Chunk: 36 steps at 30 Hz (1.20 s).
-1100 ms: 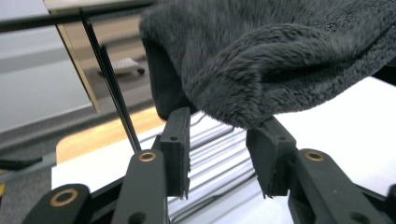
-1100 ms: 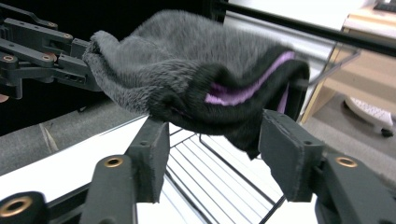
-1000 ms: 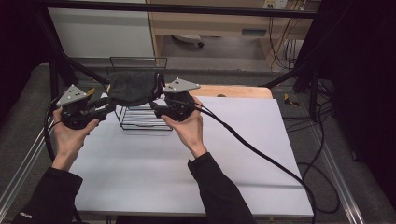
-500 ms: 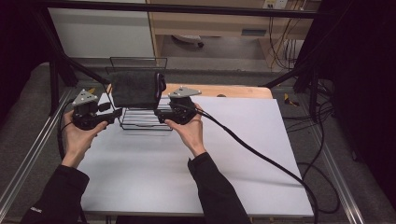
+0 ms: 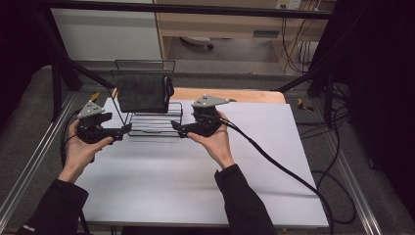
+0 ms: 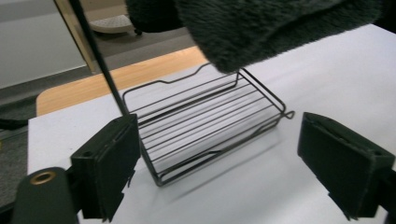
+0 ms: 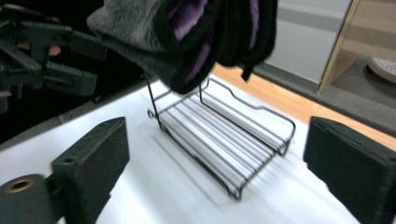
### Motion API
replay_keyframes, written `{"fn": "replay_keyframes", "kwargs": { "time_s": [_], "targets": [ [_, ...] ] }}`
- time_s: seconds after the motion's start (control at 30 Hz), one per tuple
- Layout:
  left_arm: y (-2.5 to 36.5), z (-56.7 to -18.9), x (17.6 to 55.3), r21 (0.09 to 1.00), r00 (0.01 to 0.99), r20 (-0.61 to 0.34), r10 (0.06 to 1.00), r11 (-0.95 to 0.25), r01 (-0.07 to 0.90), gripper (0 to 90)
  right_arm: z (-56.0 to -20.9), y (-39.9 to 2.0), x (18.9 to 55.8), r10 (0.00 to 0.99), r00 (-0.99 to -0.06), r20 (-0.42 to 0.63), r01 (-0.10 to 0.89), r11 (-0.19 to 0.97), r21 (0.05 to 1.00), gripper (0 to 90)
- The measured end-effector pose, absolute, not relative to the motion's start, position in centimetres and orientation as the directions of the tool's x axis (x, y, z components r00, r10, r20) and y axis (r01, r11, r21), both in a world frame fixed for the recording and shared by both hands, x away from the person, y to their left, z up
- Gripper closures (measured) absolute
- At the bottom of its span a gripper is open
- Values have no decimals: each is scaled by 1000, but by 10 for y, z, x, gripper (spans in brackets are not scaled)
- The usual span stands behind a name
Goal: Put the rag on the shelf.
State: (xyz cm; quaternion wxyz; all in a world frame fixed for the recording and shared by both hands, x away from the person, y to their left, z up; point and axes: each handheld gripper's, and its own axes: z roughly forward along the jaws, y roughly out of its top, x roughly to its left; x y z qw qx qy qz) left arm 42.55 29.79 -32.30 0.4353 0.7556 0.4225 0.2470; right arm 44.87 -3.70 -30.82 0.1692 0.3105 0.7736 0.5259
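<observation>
While a dark fleece towel (image 5: 143, 93) hangs folded over the top bar of the black wire rack (image 5: 155, 124) on the white surface (image 5: 195, 176), the left claw (image 5: 128, 128) and right claw (image 5: 174, 127) flank the rack, both spread and empty.

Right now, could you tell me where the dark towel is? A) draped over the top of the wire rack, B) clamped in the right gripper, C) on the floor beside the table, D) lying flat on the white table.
A: the dark towel hangs over the upper bar of the wire rack, above its slatted base, while the left gripper and right gripper sit open on either side, holding nothing.
</observation>
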Motion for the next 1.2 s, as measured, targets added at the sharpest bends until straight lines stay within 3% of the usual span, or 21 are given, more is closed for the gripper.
{"fn": "replay_keyframes", "kwargs": {
  "time_s": [0.27,0.63,1.2],
  "targets": [
    [287,-333,416,852,565,-3,825,-294,433,70,-314,-80,431,674,-735,77,345,274,898,16],
    [267,-354,397,860,628,-20,778,-307,407,69,-337,-149,410,704,-700,123,393,236,889,6],
    [264,-410,373,829,660,-53,749,-335,447,80,-409,-223,377,736,-655,171,473,222,853,7]
  ]
}}
